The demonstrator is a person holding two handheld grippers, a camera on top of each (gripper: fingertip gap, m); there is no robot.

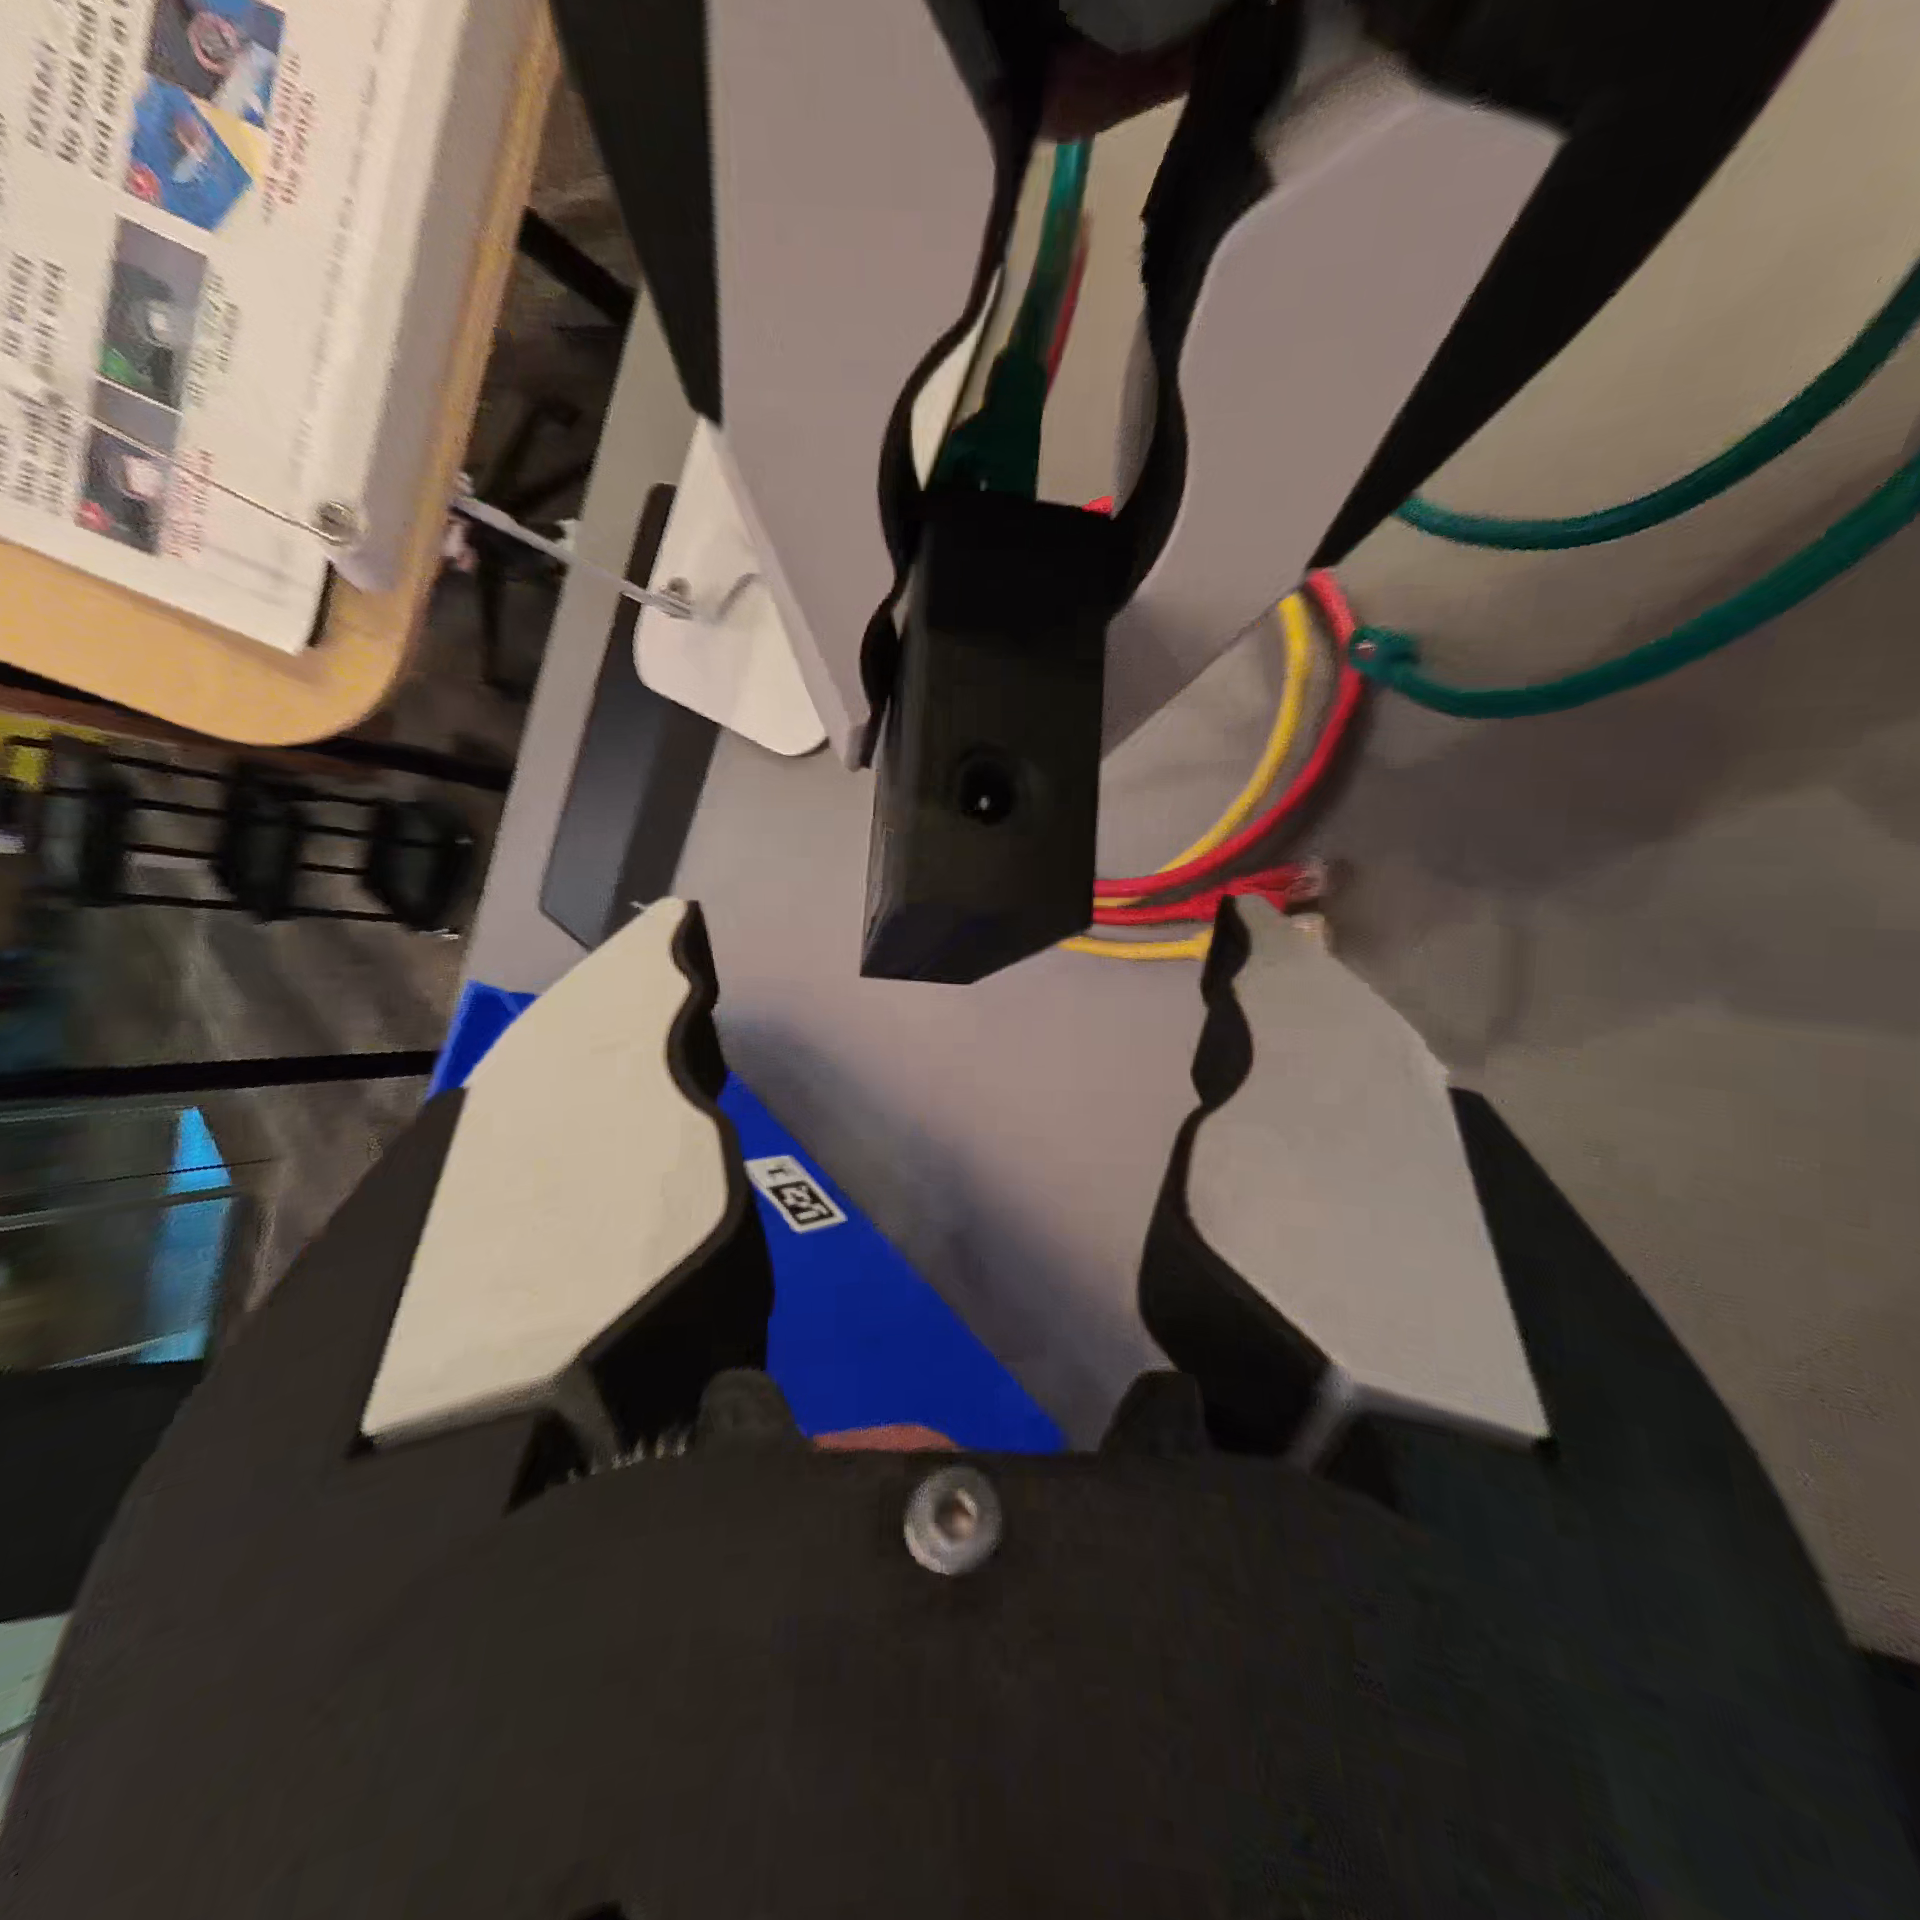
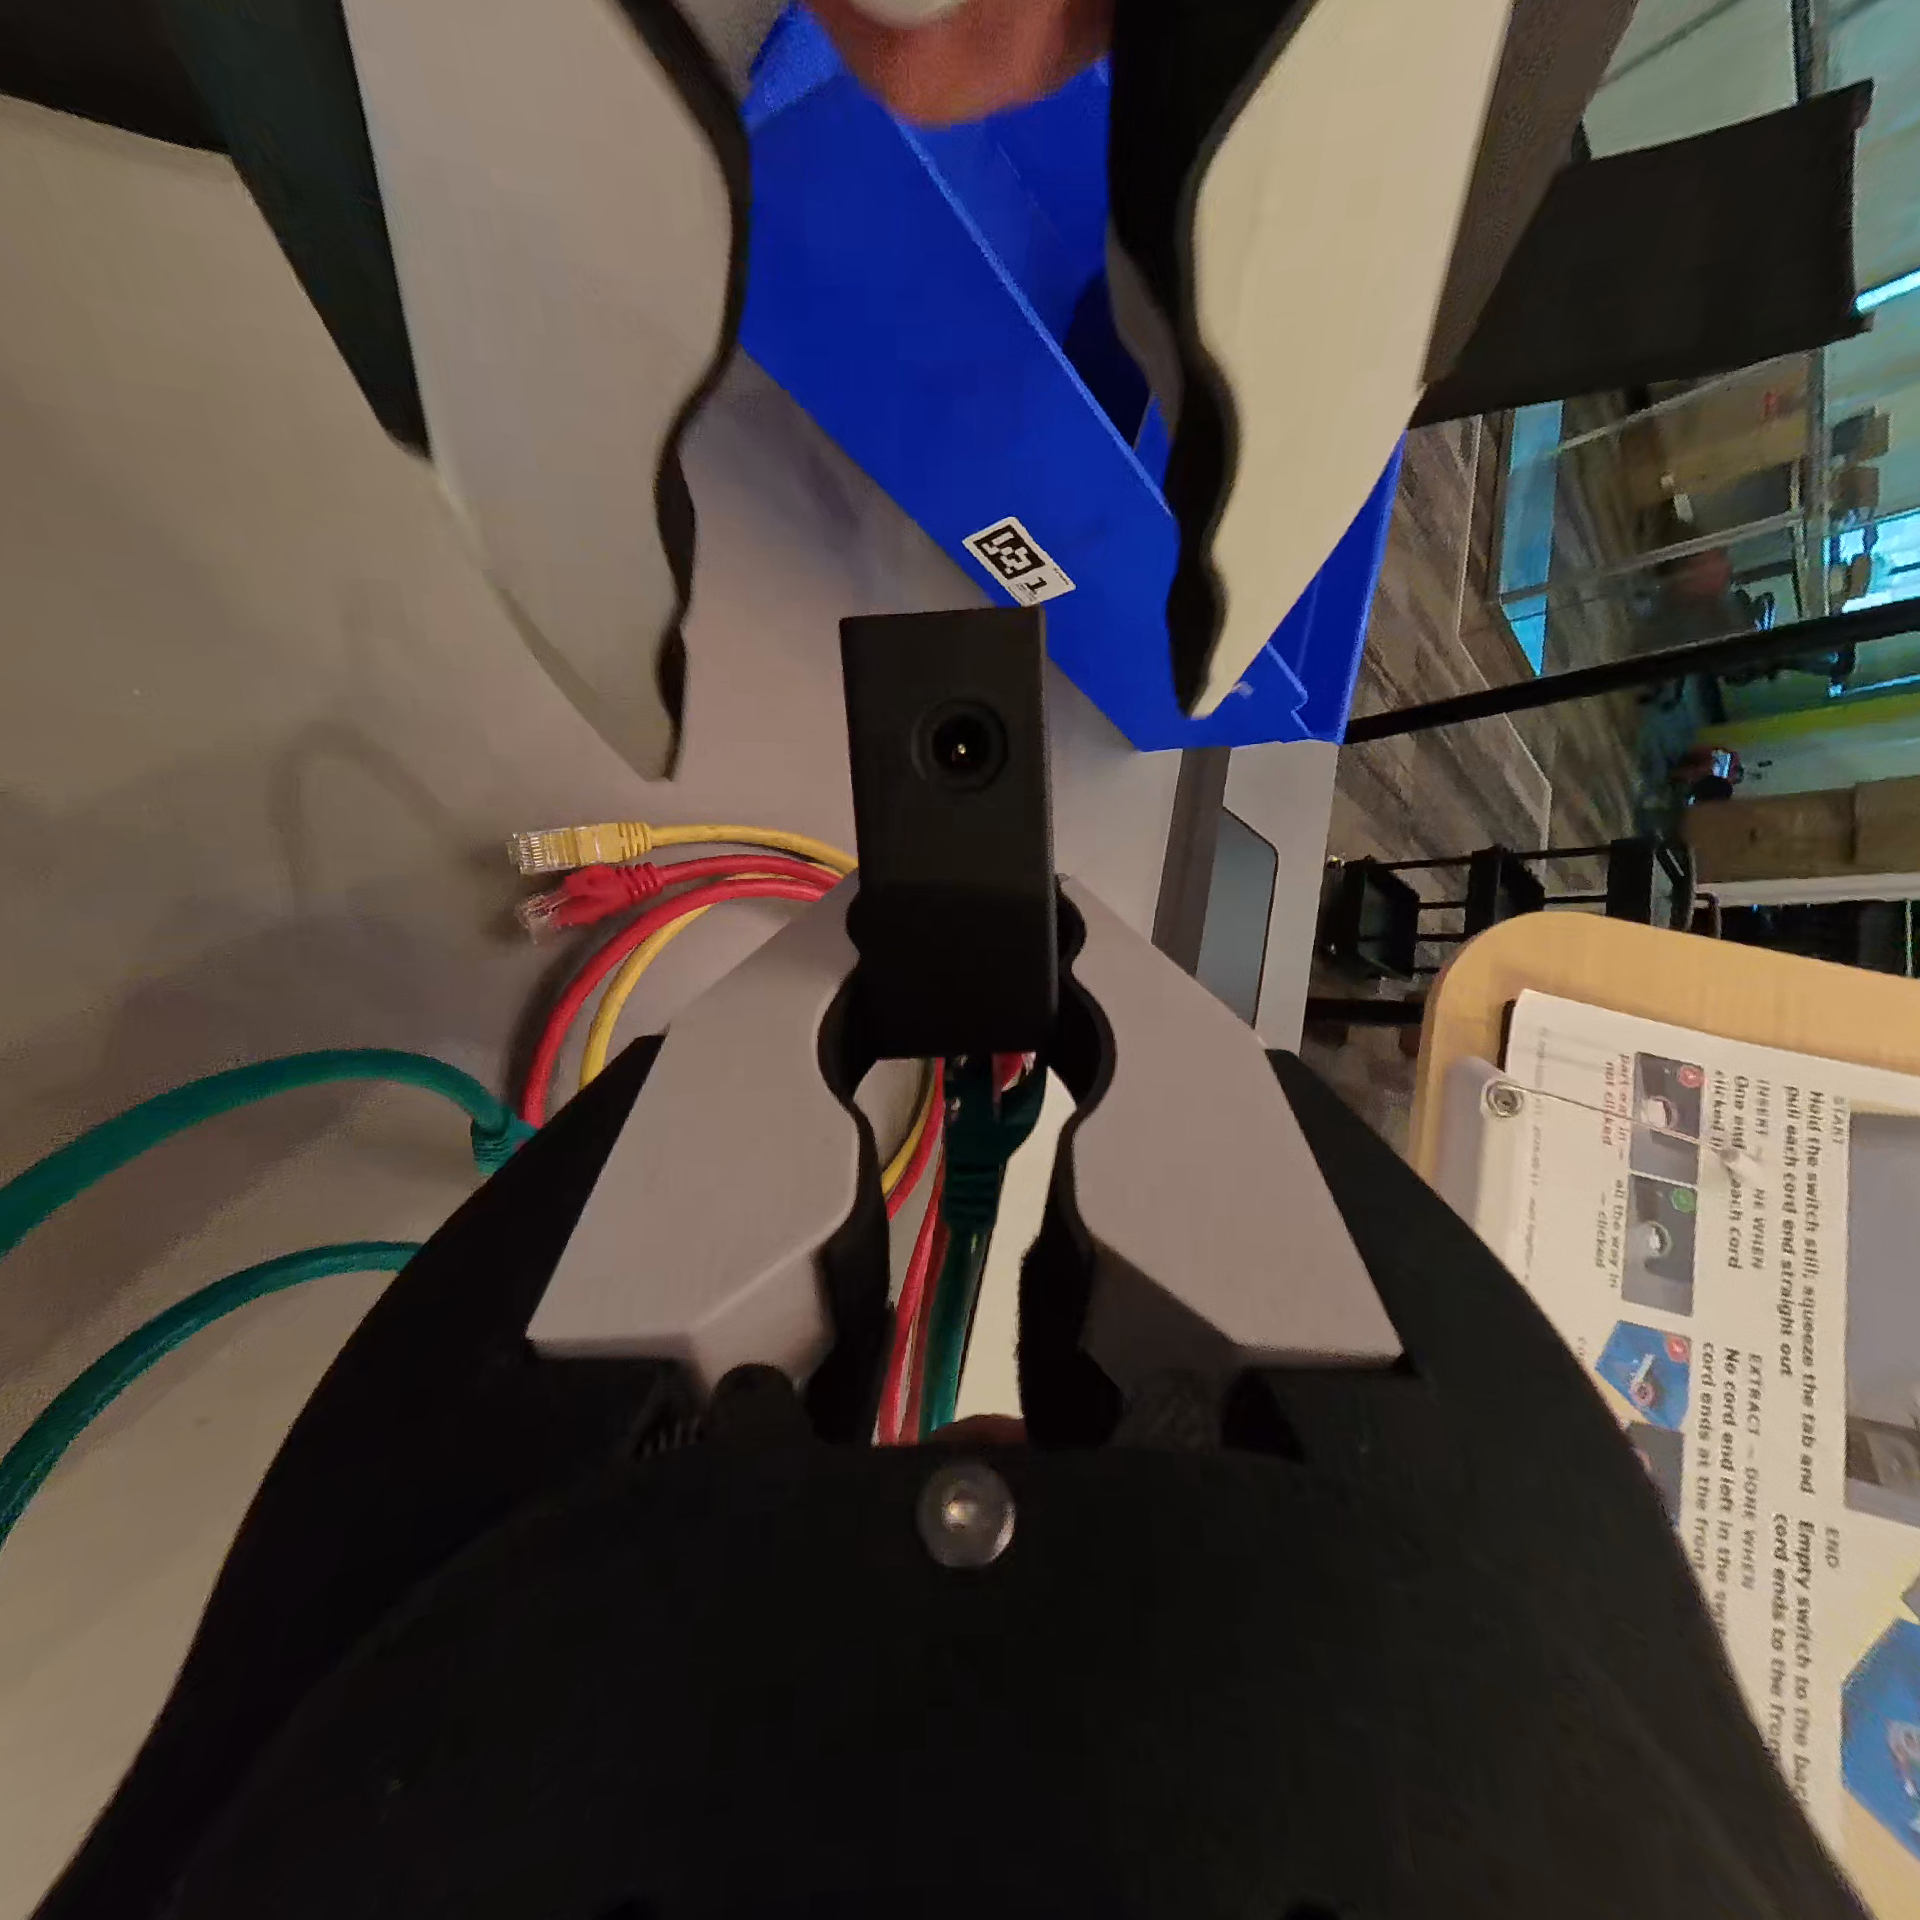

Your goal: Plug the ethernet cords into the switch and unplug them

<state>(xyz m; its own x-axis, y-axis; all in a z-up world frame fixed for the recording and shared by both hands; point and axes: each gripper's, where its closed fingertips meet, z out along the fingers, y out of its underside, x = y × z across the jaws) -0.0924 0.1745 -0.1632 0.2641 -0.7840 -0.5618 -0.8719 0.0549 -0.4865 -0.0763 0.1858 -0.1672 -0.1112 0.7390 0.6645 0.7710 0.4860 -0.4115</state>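
Observation:
My right gripper [image 2: 961,935] is shut on the black switch [image 2: 945,831] and holds it above the grey table [image 2: 208,623]. A green cord [image 2: 977,1153] and a red one [image 2: 914,1299] run between my right fingers to the switch's hidden face. A yellow plug [image 2: 582,844] and a red plug [image 2: 592,888] lie loose on the table. My left gripper [image 1: 961,925] is open and empty, facing the switch [image 1: 987,748] end on, tips just short of it. In the left wrist view the right gripper [image 1: 1013,561] comes from above. Yellow [image 1: 1294,707], red [image 1: 1340,727] and green [image 1: 1662,499] cords loop beside it.
A blue bin [image 2: 935,343] with a small tag stands behind the left gripper, also below it in the left wrist view [image 1: 883,1320]. A printed instruction sheet [image 2: 1714,1247] lies on a wooden board [image 1: 312,675] beyond the table edge. More green cord [image 2: 208,1101] loops on the table. Both grippers' tips are close together, under 4 cm apart.

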